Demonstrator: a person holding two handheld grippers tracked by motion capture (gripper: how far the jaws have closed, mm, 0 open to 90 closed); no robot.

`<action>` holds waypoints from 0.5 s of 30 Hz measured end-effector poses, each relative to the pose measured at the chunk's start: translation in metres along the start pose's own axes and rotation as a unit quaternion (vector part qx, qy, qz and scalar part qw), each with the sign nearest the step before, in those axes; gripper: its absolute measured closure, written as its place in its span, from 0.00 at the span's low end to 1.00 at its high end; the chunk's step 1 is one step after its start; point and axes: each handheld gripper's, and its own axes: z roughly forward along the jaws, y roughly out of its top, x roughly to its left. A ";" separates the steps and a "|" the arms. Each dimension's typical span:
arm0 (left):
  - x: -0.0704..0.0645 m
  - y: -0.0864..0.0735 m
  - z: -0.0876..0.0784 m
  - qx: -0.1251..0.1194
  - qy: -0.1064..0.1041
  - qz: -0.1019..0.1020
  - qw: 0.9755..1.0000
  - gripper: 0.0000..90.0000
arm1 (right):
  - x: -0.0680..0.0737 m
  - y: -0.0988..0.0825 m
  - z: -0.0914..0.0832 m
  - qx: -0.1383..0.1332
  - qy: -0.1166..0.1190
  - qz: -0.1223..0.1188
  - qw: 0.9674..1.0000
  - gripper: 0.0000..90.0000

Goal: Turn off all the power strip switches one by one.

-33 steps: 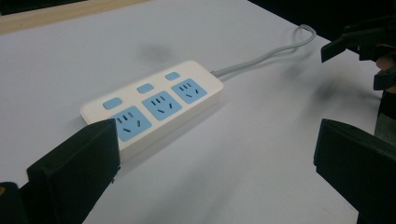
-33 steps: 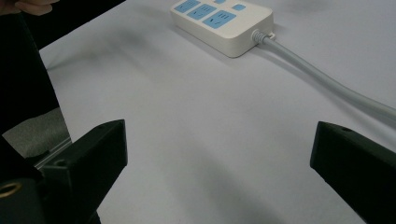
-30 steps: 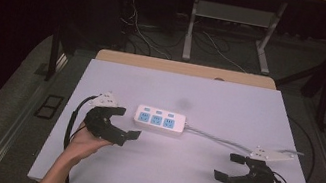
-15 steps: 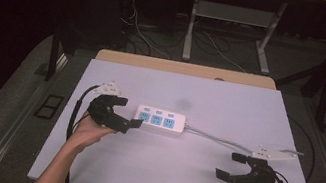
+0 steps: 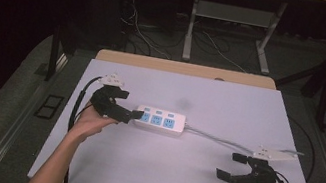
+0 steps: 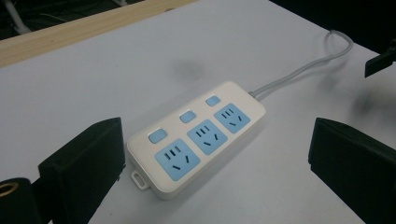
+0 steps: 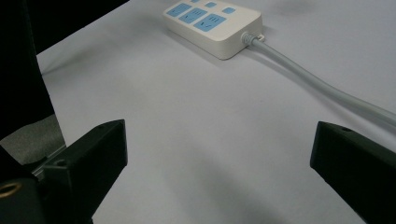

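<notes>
Nearest to the person, at the front right part of the white worktop [image 5: 176, 175], the right gripper [image 5: 234, 167] is held low with its two black fingers wide apart and nothing between them, and it points toward the middle of the worktop. Farther in, the grey cable [image 5: 223, 141] runs across the worktop from the right side to the white power strip [image 5: 161, 120], which lies flat near the middle-left with three blue sockets facing up. The left gripper [image 5: 130, 106] is at the strip's left end, its fingers also apart, one finger tip just beside that end, but I cannot tell whether it touches.
</notes>
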 end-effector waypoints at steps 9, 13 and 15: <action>0.009 0.010 0.008 0.027 0.005 0.009 1.000 0.04 | -0.002 -0.001 -0.001 0.000 -0.004 0.001 1.000 0.04; 0.014 0.012 0.014 0.043 0.008 0.015 0.999 0.05 | -0.001 -0.001 -0.001 0.001 -0.004 -0.001 1.000 0.04; 0.016 0.014 0.017 0.051 0.008 0.019 0.998 0.05 | -0.001 -0.001 -0.001 -0.001 -0.005 -0.003 1.000 0.04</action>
